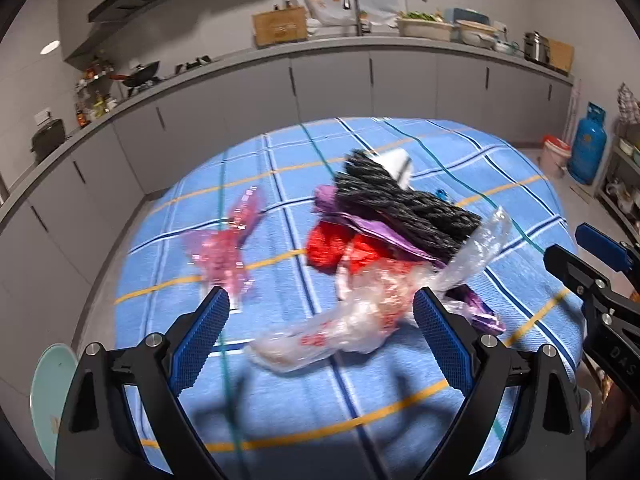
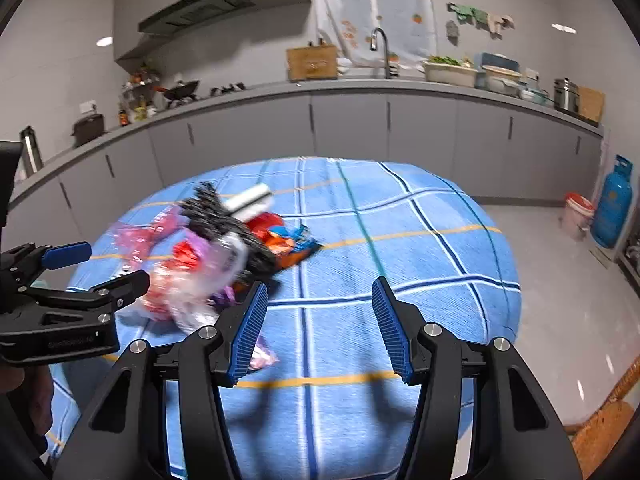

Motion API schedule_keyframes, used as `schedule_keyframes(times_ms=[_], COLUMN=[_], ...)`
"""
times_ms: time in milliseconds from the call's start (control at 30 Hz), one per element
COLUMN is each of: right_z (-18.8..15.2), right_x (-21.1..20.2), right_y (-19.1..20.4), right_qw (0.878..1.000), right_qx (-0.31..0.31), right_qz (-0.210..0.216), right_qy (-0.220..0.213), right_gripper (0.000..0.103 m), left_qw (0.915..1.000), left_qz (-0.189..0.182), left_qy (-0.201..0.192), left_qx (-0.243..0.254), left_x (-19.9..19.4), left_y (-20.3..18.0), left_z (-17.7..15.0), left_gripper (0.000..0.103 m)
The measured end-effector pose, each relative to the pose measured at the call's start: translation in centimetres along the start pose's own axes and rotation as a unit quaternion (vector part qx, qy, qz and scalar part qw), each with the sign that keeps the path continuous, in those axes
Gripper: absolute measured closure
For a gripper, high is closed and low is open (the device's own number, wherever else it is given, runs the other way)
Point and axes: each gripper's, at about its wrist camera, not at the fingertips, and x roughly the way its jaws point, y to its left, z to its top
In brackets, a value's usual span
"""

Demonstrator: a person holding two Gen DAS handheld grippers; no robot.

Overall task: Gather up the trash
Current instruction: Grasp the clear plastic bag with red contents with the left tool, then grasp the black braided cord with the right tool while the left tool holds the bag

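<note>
The trash pile [image 1: 384,236] lies on the tabletop [image 1: 280,412], which is covered by a blue checked cloth with white, dark blue and orange lines. The pile sits toward the middle of the round top, and both views are motion-blurred. Its parts, as far as they can be told:

- a black ridged wrapper [image 1: 404,204] on top, tilted;
- a white roll-shaped item [image 1: 396,162] touching the black wrapper's far end;
- a purple wrapper [image 1: 360,220] under the black one;
- red packaging [image 1: 344,248] below the purple;
- a clear plastic bag [image 1: 360,320] at the near edge of the pile, reaching toward the left hand-held gripper;
- an orange and blue packet [image 2: 288,240] on the side of the pile seen from the right wrist view.

A separate pink translucent wrapper [image 1: 228,248] lies on the cloth just beside the pile, apart from it in the left wrist view.

The left hand-held gripper [image 1: 322,312] is released: its blue pads stand wide apart above the near edge of the pile, with part of the clear bag showing between them but not pressed by either pad. The right hand-held gripper [image 2: 320,308] is also released, jaws partly spread over bare cloth, with the pile just beyond its left finger. Each gripper appears at the edge of the other's view.

Beyond the tabletop, grey cabinets [image 2: 348,124] run along the wall, with a faucet [image 2: 380,48], a wok [image 2: 182,90] and bowls on the counter. A blue gas cylinder [image 2: 614,204] and a white bucket [image 2: 578,214] stand on the floor at the right.
</note>
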Motion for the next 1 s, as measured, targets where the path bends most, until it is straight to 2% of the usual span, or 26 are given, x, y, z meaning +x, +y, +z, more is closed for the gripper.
schedule_keyframes(times_ms=[167, 233, 367, 467, 700, 800, 900, 1000], right_z=[-0.1, -0.2, -0.2, -0.1, 0.6, 1.1, 2.0, 3.3], right_x=[0.6, 0.6, 0.7, 0.8, 0.5, 0.8, 1.3, 2.2], right_y=[-0.7, -0.7, -0.6, -0.5, -0.1, 0.3, 1.3, 2.7], right_qw=[1.0, 1.0, 1.0, 1.0, 1.0, 1.0, 1.0, 0.999], right_qx=[0.009, 0.009, 0.01, 0.012, 0.011, 0.008, 0.001, -0.013], right_qz=[-0.004, -0.003, 0.001, 0.002, 0.004, 0.01, 0.024, 0.039], right_qy=[0.011, 0.011, 0.013, 0.013, 0.004, 0.003, -0.002, -0.009], right_gripper=[0.047, 0.043, 0.042, 0.042, 0.042, 0.042, 0.042, 0.042], left_qw=[0.9994, 0.9989, 0.9973, 0.9965, 0.9977, 0.9992, 0.9999, 0.9986], left_qz=[-0.025, -0.034, -0.057, -0.068, -0.061, -0.04, 0.0, 0.032], left_qy=[0.022, 0.027, 0.036, 0.037, 0.016, -0.001, -0.009, 0.002], left_qx=[0.013, 0.018, 0.03, 0.033, 0.023, 0.007, -0.014, -0.042], left_x=[1.8, 2.0, 2.0, 1.6, -1.1, -2.7, -3.3, -2.5], left_y=[-1.3, -1.5, -1.9, -1.7, 0.0, 1.7, 3.4, 5.5], left_z=[-0.1, -0.3, -0.7, -1.0, -1.1, -1.0, -1.0, -1.2], left_gripper=[0.014, 0.026, 0.058, 0.073, 0.079, 0.079, 0.079, 0.079])
